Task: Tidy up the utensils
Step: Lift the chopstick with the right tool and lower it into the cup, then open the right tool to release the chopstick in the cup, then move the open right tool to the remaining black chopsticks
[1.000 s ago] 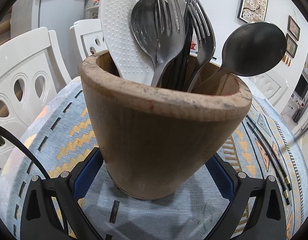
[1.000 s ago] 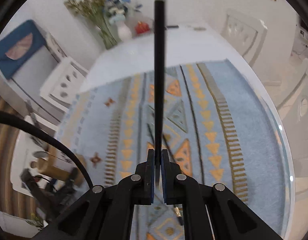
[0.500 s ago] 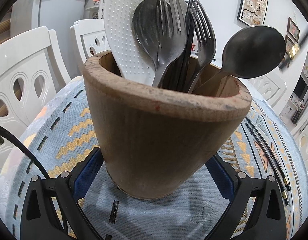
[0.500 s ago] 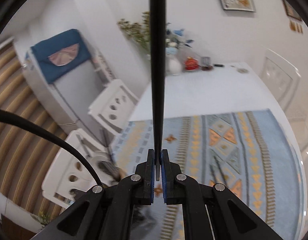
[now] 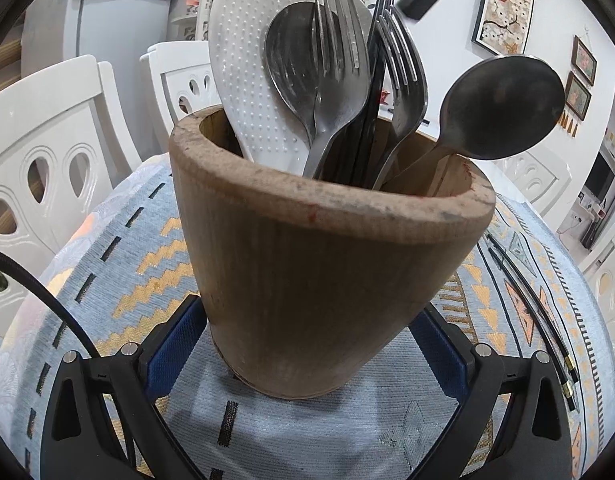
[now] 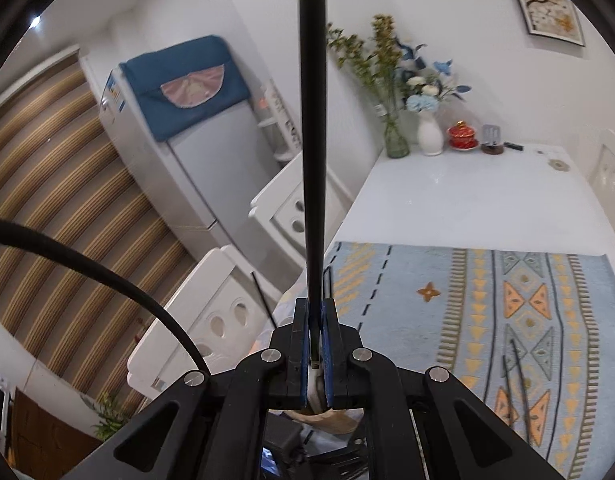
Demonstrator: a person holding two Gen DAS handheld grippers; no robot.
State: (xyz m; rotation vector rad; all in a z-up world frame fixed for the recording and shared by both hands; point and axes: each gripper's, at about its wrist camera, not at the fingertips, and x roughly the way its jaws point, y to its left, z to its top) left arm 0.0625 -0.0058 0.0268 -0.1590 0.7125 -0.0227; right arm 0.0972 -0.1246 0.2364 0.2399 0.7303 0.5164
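Around wooden holder [image 5: 323, 264]: left jaws clamped, forks [image 5: 343, 80], spoons crowding inside; right jaws gripping chopstick [image 6: 313, 152].

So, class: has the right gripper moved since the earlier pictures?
Yes. The right gripper, shut on the black chopstick, has swung left off the patterned mat toward the fridge, which is fixed and now sits behind the chopstick.

Both grippers were matte black frames with triangular cut-outs, silver screw heads at the joints and blue pads lining the fingers [image 5: 175, 344]. A black cable [image 6: 107, 276] curved off each.
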